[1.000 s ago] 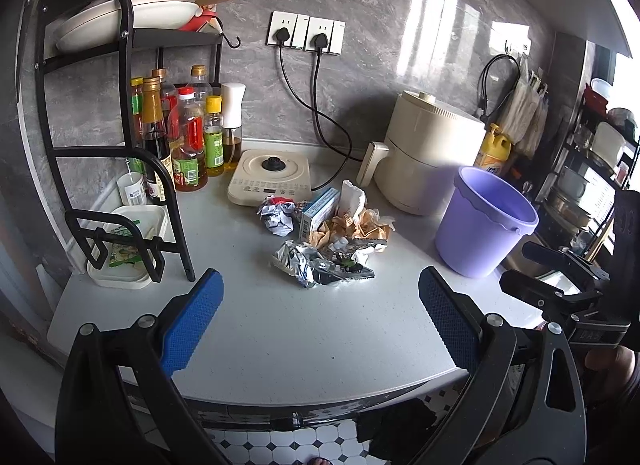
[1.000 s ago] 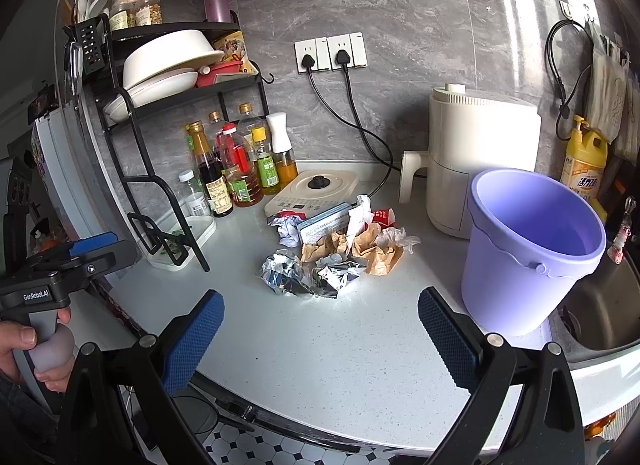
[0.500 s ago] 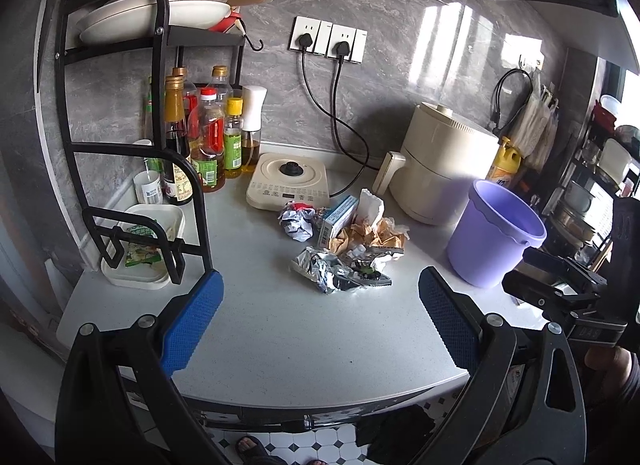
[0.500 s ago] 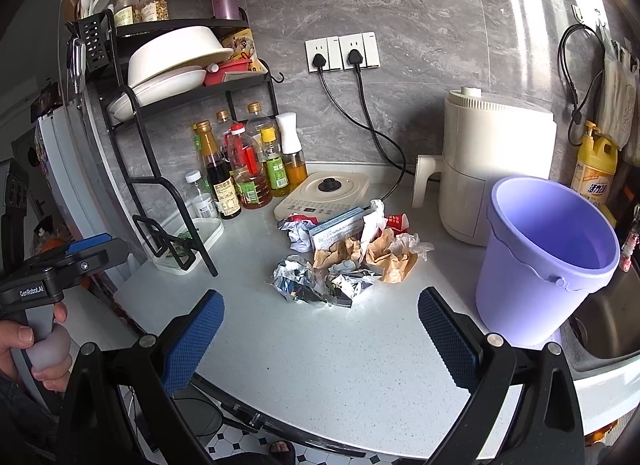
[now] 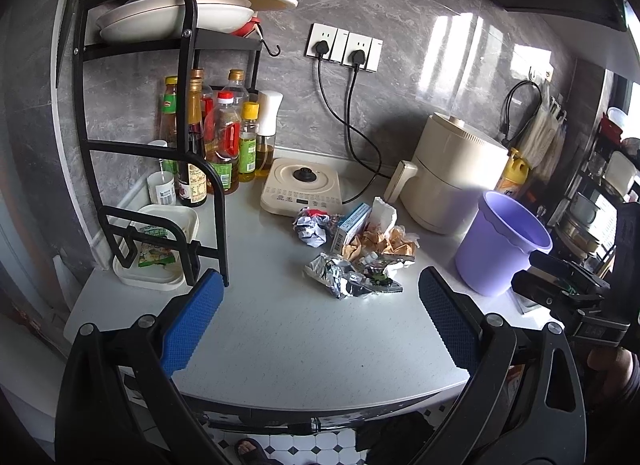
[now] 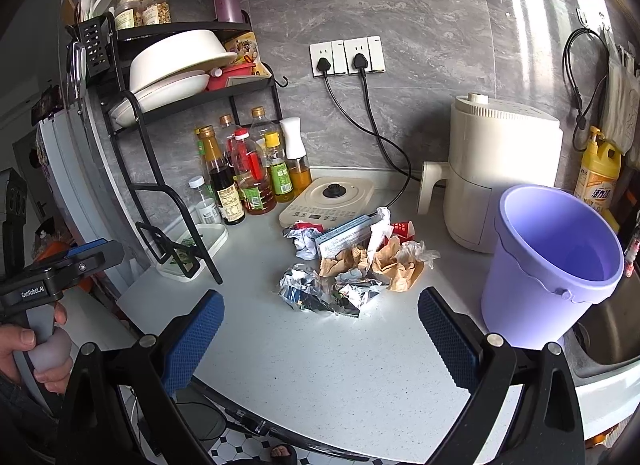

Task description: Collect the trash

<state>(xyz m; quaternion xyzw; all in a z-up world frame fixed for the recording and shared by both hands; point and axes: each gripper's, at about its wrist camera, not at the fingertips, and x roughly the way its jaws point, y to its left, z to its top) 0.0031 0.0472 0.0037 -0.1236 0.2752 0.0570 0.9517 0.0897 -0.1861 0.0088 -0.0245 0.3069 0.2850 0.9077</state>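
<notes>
Trash [image 6: 352, 265] lies heaped mid-worktop [image 6: 320, 365], beside the purple bucket [image 6: 552, 265]. It looks light and crumply; I would pinch the foil wad [image 6: 308, 291] first. Both my jaws stand spread, holding nothing.

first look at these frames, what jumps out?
The heap of crumpled trash in the middle of the white counter: foil, brown paper and a small carton. Just right of it stands the empty purple bucket, in front of the cream appliance. Both hand-held grippers, left and right, hover open at the counter's near edge, holding nothing.
</notes>
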